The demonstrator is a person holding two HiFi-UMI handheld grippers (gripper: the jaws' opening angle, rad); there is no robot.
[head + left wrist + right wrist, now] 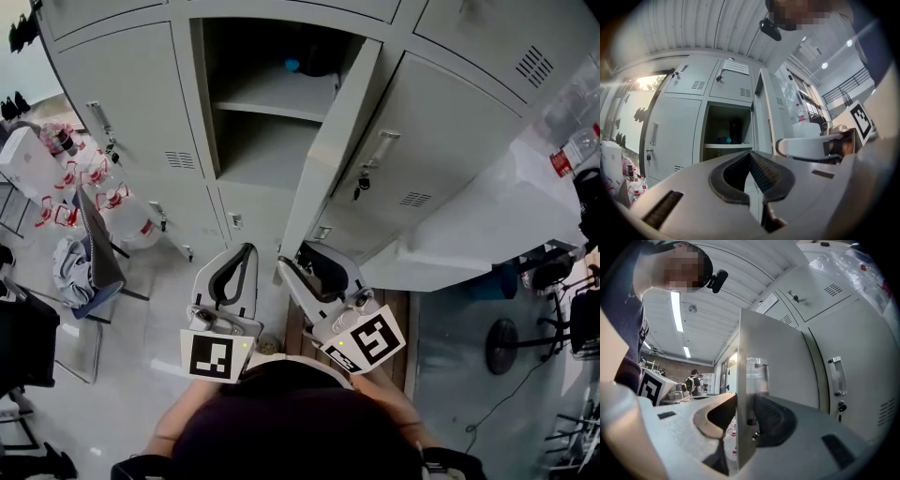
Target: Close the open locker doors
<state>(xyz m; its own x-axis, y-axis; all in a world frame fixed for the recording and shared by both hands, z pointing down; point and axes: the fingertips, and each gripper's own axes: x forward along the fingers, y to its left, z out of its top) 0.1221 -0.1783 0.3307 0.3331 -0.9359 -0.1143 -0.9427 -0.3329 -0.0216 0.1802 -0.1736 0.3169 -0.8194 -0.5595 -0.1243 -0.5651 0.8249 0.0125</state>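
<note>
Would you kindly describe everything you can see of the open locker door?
The open locker door looks like pale grey metal, a flat panel with a folded edge and a silvery handle on its outer face. Hinged at the compartment's right in the head view, it stands swung far out. The right hand-held gripper appears to clamp its free edge.

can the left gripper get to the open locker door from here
Probably yes: the left gripper hangs beside the open door with nothing between them, though the right gripper already clamps its edge.
</note>
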